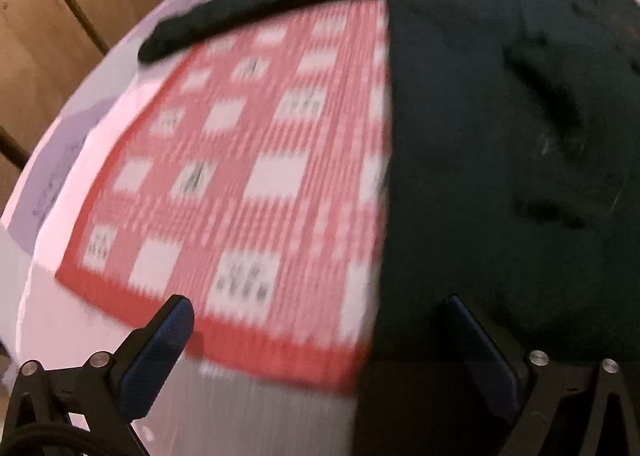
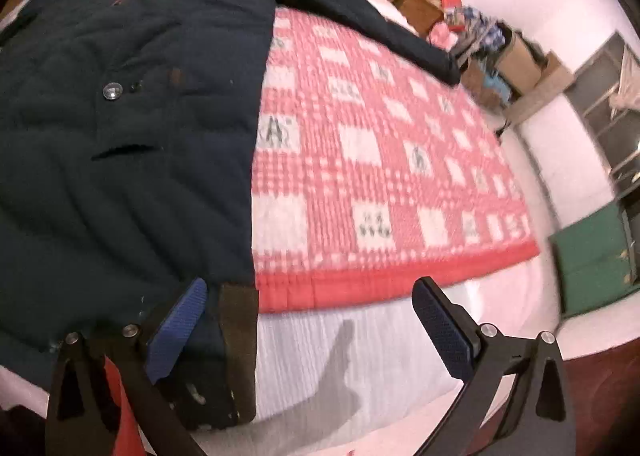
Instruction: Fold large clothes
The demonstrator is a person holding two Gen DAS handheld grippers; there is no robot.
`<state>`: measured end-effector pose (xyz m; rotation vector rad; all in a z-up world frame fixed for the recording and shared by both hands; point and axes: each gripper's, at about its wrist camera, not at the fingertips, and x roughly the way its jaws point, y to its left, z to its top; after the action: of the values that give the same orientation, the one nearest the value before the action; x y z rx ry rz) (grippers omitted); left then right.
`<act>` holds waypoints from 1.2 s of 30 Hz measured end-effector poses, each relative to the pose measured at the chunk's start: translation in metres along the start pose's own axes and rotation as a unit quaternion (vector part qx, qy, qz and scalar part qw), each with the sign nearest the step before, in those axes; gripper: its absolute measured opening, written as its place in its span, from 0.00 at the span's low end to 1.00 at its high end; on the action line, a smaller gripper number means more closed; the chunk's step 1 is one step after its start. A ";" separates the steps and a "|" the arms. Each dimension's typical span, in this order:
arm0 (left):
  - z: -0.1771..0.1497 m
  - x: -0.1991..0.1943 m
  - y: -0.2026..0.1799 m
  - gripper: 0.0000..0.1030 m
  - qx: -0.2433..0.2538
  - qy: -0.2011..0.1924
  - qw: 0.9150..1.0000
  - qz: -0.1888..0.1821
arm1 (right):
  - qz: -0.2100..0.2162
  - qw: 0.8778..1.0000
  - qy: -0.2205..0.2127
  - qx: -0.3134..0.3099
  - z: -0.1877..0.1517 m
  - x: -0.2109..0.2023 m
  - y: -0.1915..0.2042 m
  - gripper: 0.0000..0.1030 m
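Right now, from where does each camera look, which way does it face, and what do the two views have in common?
Left wrist: sits on the left tongs, looking forward over the bed; red checked blanket left, dark coat right; both open fingers show, image blurred.
Right wrist: sits on the right tongs, looking forward over the bed's near edge; dark coat left, red checked blanket right, room clutter beyond; both open fingers show.
Shared: the coat, one sleeve stretched across the blanket, and the white sheet.
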<state>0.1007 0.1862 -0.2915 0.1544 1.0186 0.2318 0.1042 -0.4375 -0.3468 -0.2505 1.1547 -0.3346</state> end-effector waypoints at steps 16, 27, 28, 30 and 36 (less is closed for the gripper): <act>0.190 0.074 -0.185 1.00 0.045 -0.085 0.991 -0.096 | 0.110 0.988 -0.103 -0.023 0.199 0.036 0.123 1.00; 0.231 0.134 -0.223 1.00 0.028 -0.078 0.991 -0.101 | 0.047 0.993 -0.094 0.044 0.294 0.111 0.067 1.00; 0.231 0.135 -0.224 1.00 0.027 -0.079 0.991 -0.102 | 0.031 0.994 -0.087 0.063 0.300 0.119 0.045 1.00; 0.229 0.135 -0.224 1.00 0.026 -0.081 0.991 -0.103 | 0.003 0.992 -0.066 0.104 0.309 0.134 0.003 1.00; 0.227 0.136 -0.229 1.00 0.030 -0.093 0.991 -0.090 | -0.010 0.952 -0.012 0.306 0.336 0.179 -0.144 1.00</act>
<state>0.3910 -0.0031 -0.3401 0.1342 0.8492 0.0209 0.4604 -0.6317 -0.3168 0.2798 0.9723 -0.6852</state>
